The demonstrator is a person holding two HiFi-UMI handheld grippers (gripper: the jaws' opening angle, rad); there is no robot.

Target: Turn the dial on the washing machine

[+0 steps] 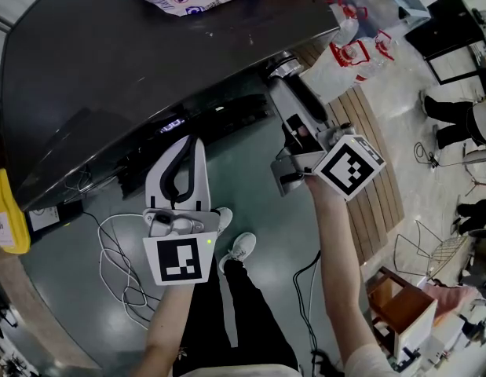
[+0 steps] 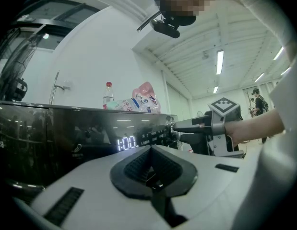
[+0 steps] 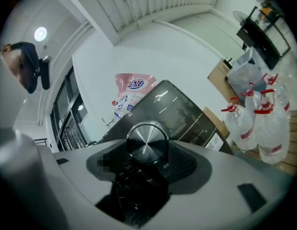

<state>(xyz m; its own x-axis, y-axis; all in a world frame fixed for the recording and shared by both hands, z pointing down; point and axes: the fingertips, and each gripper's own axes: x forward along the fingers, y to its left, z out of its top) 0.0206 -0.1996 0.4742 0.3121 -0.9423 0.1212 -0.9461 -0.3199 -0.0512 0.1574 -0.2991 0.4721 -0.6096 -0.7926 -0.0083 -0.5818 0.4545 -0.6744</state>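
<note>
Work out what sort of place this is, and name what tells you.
Probably an indoor workshop or test space, not a home laundry room: the washing machine stands on an open floor with loose cables beside it, big water jugs stand nearby, and strip lights line the ceiling.

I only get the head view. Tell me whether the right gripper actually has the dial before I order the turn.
Observer: The right gripper view shows the silver dial centred between the right gripper jaws, with both ribbed pads seemingly against its sides.
Operator: Read me the display. It is only a faint glow from up here.
Observer: In the left gripper view the display is lit and reads 1:00.
Operator: Report the left gripper.
Observer: Its own view shows the left gripper with its pads together and nothing between them.
</note>
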